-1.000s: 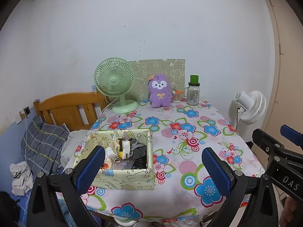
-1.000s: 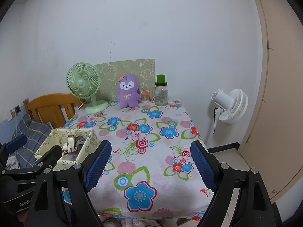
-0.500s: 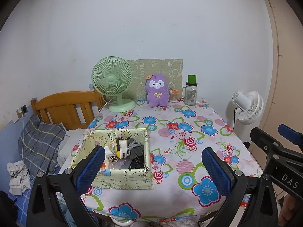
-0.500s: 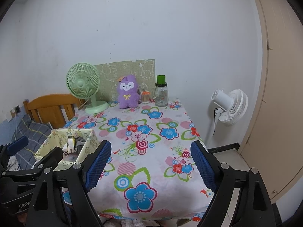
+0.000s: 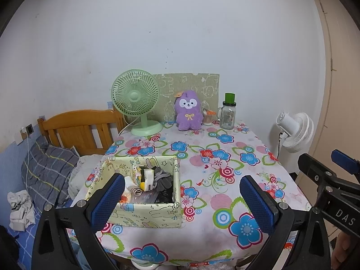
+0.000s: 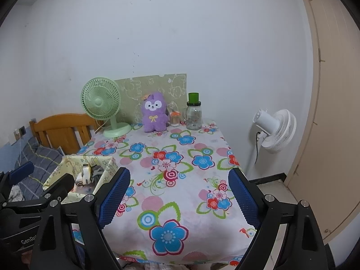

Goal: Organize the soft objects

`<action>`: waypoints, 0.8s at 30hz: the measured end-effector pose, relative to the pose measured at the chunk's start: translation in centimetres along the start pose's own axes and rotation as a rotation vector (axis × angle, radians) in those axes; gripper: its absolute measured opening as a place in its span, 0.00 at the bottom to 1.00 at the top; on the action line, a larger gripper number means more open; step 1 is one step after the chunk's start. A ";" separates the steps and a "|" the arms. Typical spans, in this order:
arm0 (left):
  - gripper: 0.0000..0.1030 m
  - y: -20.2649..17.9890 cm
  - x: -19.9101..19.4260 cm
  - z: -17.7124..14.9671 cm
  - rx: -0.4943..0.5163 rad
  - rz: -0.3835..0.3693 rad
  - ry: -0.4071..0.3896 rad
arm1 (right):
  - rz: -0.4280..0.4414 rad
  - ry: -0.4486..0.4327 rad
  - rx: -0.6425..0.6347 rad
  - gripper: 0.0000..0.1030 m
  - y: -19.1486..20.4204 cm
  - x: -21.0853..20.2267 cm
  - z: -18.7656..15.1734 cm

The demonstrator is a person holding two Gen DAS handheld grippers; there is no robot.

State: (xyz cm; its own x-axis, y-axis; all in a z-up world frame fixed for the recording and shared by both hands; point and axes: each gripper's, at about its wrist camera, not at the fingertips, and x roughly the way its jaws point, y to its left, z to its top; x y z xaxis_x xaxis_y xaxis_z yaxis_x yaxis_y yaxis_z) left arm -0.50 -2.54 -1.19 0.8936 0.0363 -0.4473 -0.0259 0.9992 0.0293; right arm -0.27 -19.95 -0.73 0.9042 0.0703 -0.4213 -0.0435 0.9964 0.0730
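Surface under a flower-printed cloth [image 5: 202, 231] stands against the wall. Along its far edge, left to right: pale green desk fan [image 5: 137, 99], purple plush rabbit [image 5: 188, 111], small orange-capped jar [image 5: 208, 117], clear glass jar with green lid [image 5: 228, 112]; a green patterned board [image 5: 202, 83] leans on the wall behind them. Near left corner: pale yellow printed fabric box [image 5: 144, 213], holding grey knitted gloves [image 5: 163, 178] among other small items. Wooden headboard [image 5: 78, 128] and bed left of the surface; white floor fan [image 5: 297, 130] right.

Both grippers hover side by side, tilted slightly downward: left gripper [image 5: 182, 199] gapes empty; right gripper [image 6: 179, 194], empty too, is opening wider.
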 end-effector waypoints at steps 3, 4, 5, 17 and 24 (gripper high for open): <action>1.00 0.1 0.0 0.0 -0.001 0.000 -0.003 | 0.001 -0.002 0.002 0.88 0.1 -0.1 0.0; 1.00 0.1 0.0 0.0 -0.002 0.000 -0.002 | 0.002 -0.002 0.002 0.88 0.1 -0.1 0.0; 1.00 0.1 0.0 0.0 -0.002 0.000 -0.003 | 0.003 -0.003 0.001 0.88 0.1 -0.1 0.0; 1.00 0.3 -0.3 0.1 -0.012 0.003 -0.009 | 0.009 -0.010 -0.006 0.88 0.2 -0.2 0.1; 1.00 0.4 -0.5 0.1 -0.012 0.001 -0.015 | -0.002 -0.025 -0.014 0.88 0.3 -0.4 0.1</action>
State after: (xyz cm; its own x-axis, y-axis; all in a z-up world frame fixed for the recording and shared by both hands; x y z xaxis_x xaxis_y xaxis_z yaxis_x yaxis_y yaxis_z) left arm -0.88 -2.13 -0.87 0.9000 0.0368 -0.4342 -0.0320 0.9993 0.0185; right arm -0.63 -19.71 -0.43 0.9148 0.0677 -0.3982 -0.0478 0.9971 0.0598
